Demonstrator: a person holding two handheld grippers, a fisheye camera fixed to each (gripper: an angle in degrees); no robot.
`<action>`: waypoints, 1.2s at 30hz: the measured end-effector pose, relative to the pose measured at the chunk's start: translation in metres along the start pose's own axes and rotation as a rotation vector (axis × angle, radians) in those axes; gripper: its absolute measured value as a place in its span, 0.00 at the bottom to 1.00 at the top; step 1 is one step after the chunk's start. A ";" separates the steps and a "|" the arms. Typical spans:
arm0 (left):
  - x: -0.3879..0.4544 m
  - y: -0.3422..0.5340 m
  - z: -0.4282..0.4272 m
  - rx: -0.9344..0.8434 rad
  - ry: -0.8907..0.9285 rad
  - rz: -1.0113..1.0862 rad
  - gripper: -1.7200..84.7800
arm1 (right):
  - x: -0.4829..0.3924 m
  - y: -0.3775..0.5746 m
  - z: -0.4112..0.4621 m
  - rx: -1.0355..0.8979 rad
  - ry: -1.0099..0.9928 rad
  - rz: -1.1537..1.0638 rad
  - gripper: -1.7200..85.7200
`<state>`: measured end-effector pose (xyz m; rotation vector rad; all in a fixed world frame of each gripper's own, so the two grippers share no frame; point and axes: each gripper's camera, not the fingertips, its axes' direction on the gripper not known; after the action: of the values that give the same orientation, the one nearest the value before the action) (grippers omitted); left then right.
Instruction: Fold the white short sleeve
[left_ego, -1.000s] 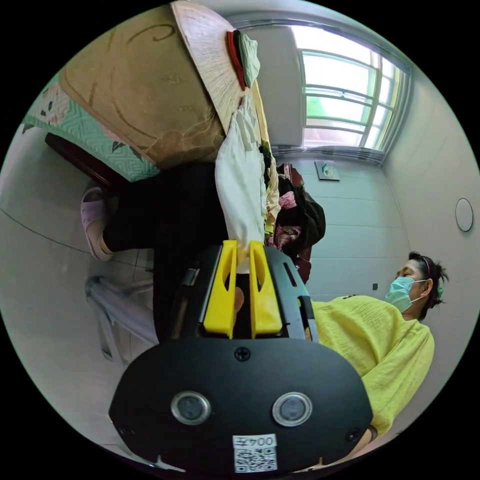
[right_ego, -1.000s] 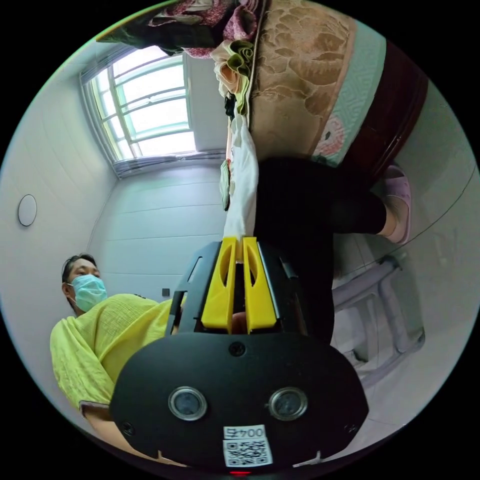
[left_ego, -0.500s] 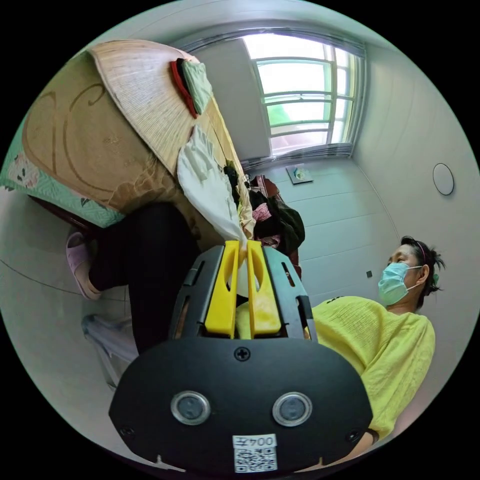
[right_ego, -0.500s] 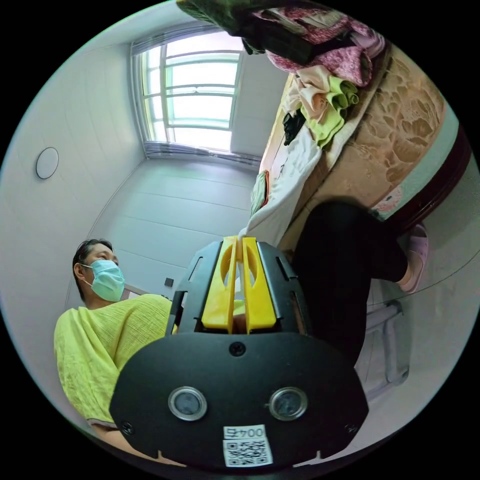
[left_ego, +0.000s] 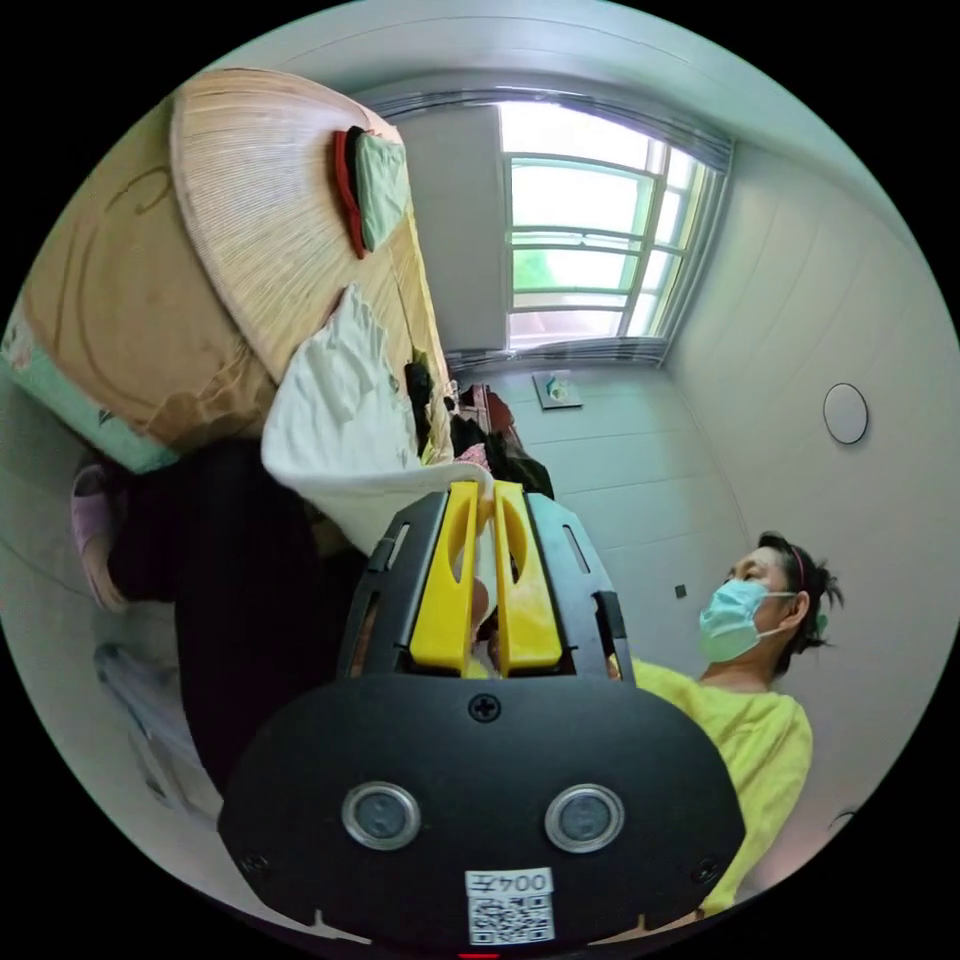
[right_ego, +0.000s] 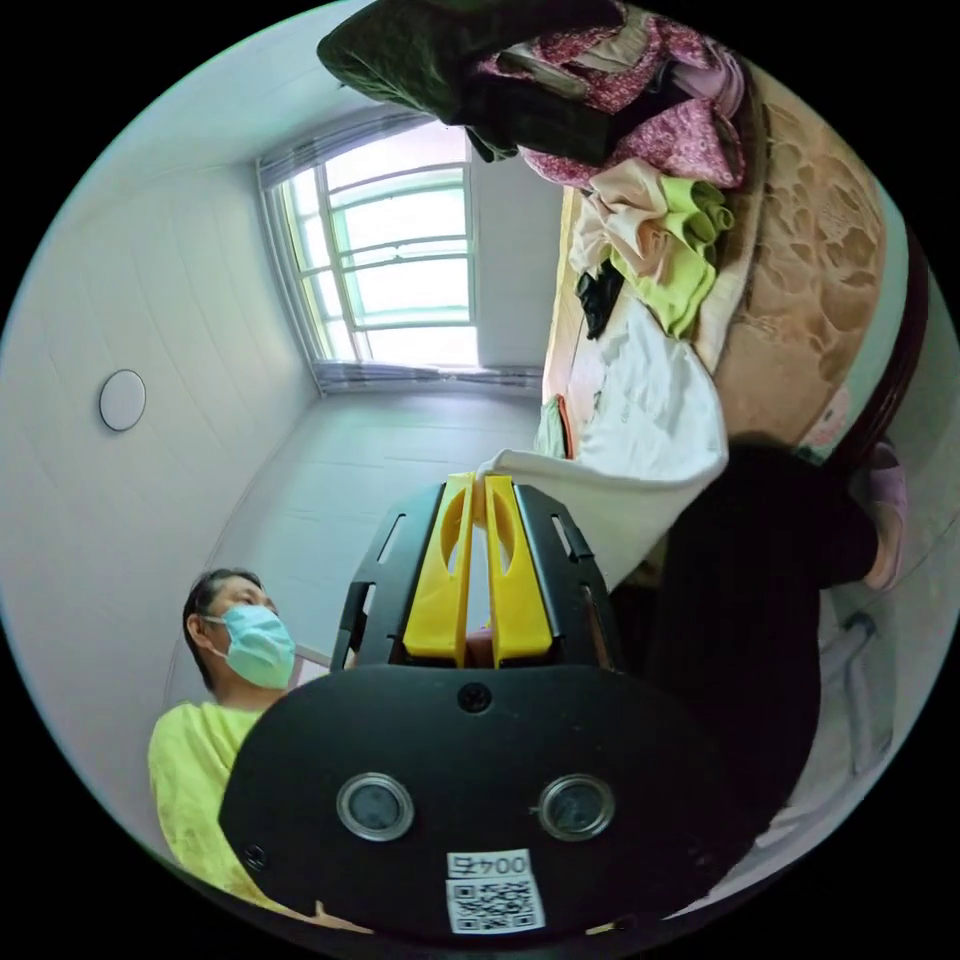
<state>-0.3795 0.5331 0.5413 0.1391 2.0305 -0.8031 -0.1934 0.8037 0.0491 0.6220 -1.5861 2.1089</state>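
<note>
The white short sleeve shirt (left_ego: 345, 420) lies partly on the bed, its near edge lifted off the bed's side. My left gripper (left_ego: 484, 492) is shut on one corner of that edge, yellow jaws pinching the cloth. In the right gripper view the same shirt (right_ego: 650, 420) spreads from the bed toward me, and my right gripper (right_ego: 479, 485) is shut on its other corner. The hem hangs taut in a curve in front of the person's dark trousers (right_ego: 750, 600).
The bed (left_ego: 130, 300) has a woven mat (left_ego: 270, 230) with a folded green and red stack (left_ego: 365, 190). A heap of unfolded clothes (right_ego: 610, 110) sits on the bed. A person in a yellow top (left_ego: 760, 740) wears a mask. A window (left_ego: 580, 250) lies behind.
Both grippers have risen and swung, lifting the shirt's near edge; the cloth went from a narrow hanging strip to a wide spread panel. Both views rolled toward the bed top.
</note>
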 end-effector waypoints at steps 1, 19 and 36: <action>0.003 -0.025 0.014 0.012 -0.015 -0.019 0.06 | -0.005 -0.019 0.015 0.028 0.000 0.010 0.04; -0.161 -0.302 0.204 0.194 -0.142 -0.364 0.09 | 0.159 -0.293 0.217 0.111 0.227 0.327 0.13; -0.141 -0.308 0.160 0.200 -0.110 -0.255 0.08 | 0.122 -0.251 0.240 0.121 0.159 0.216 0.11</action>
<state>-0.3043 0.2268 0.7445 -0.0520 1.8844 -1.1483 -0.1235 0.6447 0.3736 0.3221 -1.5041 2.3612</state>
